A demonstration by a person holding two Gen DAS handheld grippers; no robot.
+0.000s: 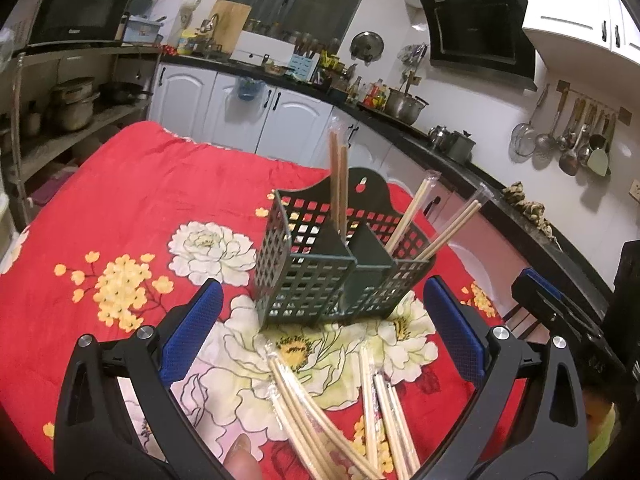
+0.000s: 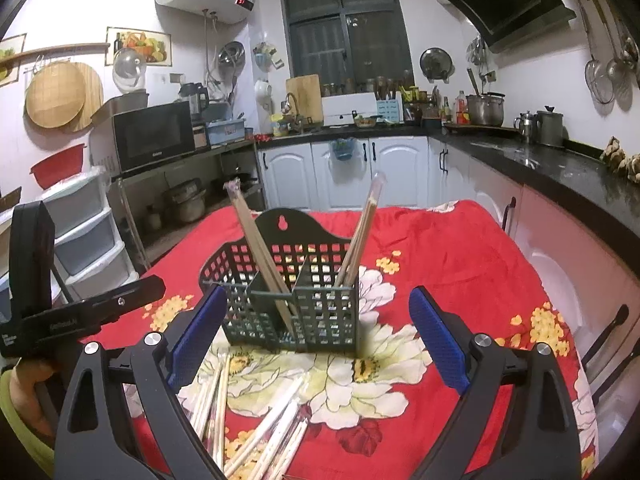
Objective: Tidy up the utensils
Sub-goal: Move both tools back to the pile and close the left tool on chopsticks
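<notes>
Green caddy (image 2: pixel 296 304) holds wrapped chopsticks (image 2: pixel 256 248); loose chopsticks (image 2: pixel 276 436) lie before it.

A red floral cloth (image 2: pixel 460 248) covers the counter from edge to edge. On it stands a dark green lattice caddy (image 2: pixel 296 312), upright, on a big white flower print. Just in front of the caddy, wrapped chopsticks (image 2: pixel 276 436) lie loose on the cloth in two small heaps, some crossing one another.
</notes>
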